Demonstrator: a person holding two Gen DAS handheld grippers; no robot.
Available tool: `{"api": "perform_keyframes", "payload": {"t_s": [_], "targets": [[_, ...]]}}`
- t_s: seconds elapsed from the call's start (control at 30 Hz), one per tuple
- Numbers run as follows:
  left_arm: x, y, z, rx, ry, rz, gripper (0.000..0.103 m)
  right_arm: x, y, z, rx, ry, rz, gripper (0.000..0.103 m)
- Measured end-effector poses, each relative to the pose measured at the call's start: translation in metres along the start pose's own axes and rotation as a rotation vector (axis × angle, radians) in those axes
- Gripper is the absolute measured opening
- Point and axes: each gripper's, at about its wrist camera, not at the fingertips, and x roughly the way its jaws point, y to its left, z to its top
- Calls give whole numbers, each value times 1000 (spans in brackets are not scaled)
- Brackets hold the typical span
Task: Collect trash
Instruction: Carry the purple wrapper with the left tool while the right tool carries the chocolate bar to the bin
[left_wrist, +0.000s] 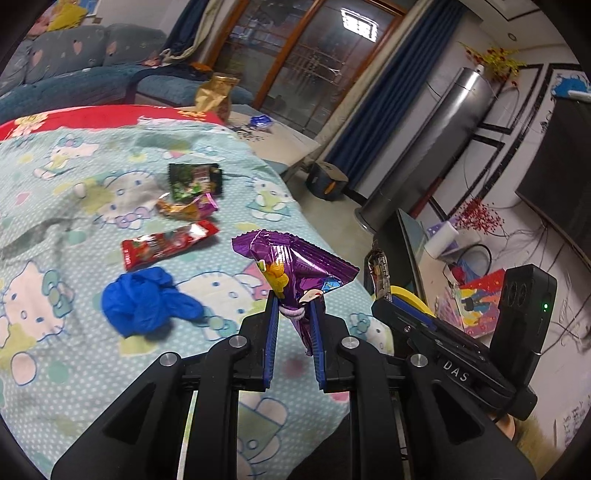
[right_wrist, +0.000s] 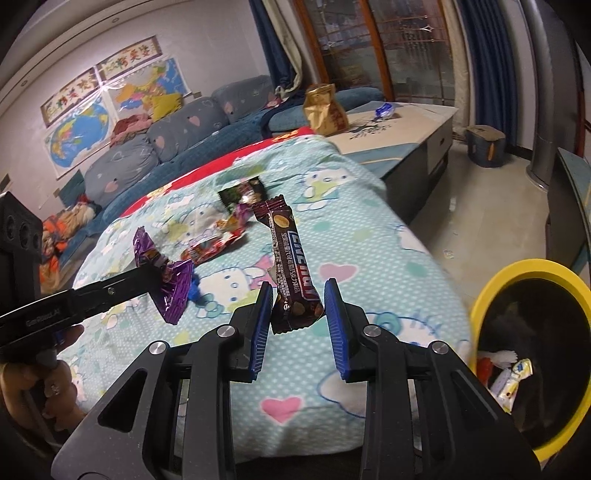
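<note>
I'm gripping one purple wrapper (left_wrist: 291, 273) in the left gripper (left_wrist: 293, 314) and one brown bar wrapper (right_wrist: 291, 266) in the right gripper (right_wrist: 297, 302); three wrappers (left_wrist: 168, 247) and one blue glove (left_wrist: 146, 302) are lying on the quilt (left_wrist: 74, 369) beyond.

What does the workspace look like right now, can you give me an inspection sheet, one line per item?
Surface: cartoon-cat quilt, rumpled.
Job's things: purple wrapper and brown bar wrapper both lifted; yellow-rimmed bin at right, wrappers already inside.
Clutter: red wrapper, green-black packet, crumpled orange wrapper, blue glove on the quilt.
Grippers: left gripper shut on the purple wrapper; right gripper shut on the brown bar wrapper.
Cables: loose wires on the floor by the wall.
Surroundings: blue sofa, gold bag on a low table, curtained doors.
</note>
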Motion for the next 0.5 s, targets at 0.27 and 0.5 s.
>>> {"api": "perform_keyframes", "payload": {"t_s": [0.27, 0.5], "targets": [[13, -24, 2, 56, 17, -29, 16, -17, -29, 0, 42, -31, -47, 23], [24, -43, 1, 100, 34, -56, 16, -32, -52, -4, 84, -55, -94, 23]]}}
